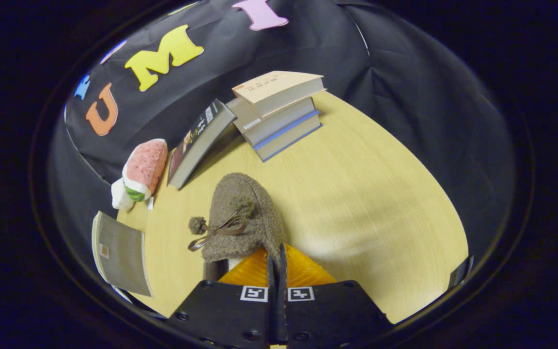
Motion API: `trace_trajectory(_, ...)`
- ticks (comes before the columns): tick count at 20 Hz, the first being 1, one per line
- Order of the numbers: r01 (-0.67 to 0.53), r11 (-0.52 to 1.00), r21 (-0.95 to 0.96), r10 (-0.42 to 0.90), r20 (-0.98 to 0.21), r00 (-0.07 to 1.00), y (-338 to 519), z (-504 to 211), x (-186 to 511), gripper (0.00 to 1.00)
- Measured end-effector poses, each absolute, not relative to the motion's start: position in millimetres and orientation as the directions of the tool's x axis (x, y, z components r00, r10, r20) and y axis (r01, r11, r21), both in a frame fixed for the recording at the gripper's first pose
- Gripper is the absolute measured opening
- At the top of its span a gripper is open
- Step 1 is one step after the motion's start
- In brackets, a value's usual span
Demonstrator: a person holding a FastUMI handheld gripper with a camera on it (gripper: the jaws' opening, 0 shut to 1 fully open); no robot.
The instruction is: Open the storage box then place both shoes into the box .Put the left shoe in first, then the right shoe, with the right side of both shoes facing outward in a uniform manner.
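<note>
Tongs (pixel 277 257) closed tight, fingers pinched together on the rear rim of the brown fuzzy shoe (pixel 242 215), thin wall of the collar caught between them. Shoe pointing away from the fingers, toe toward the books, sole seemingly down over the pale wood worktop (pixel 366 194); lifted or resting, hard to tell. Ribbon bow and pom-poms (pixel 221 227) flopped across the top of the shoe, trailing off to its left. Beyond the toe, a stack of books (pixel 279 114) lying flat, with one dark book (pixel 196 143) leaning against its left side. Left of that, a plush watermelon slice (pixel 141 172) at the worktop's edge against the black cloth. Nearer, a grey booklet (pixel 120 253) hanging over the worktop's left edge.
</note>
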State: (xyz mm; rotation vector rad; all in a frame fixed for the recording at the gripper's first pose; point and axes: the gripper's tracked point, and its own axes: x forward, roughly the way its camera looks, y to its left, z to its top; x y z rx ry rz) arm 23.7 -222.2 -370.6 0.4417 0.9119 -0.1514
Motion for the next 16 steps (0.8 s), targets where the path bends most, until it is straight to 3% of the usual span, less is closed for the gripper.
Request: trace_trajectory(16, 0.295, 0.897, 0.329, 0.019, -0.696, 0.718, 34.6, -203.9, 21.4, 0.00)
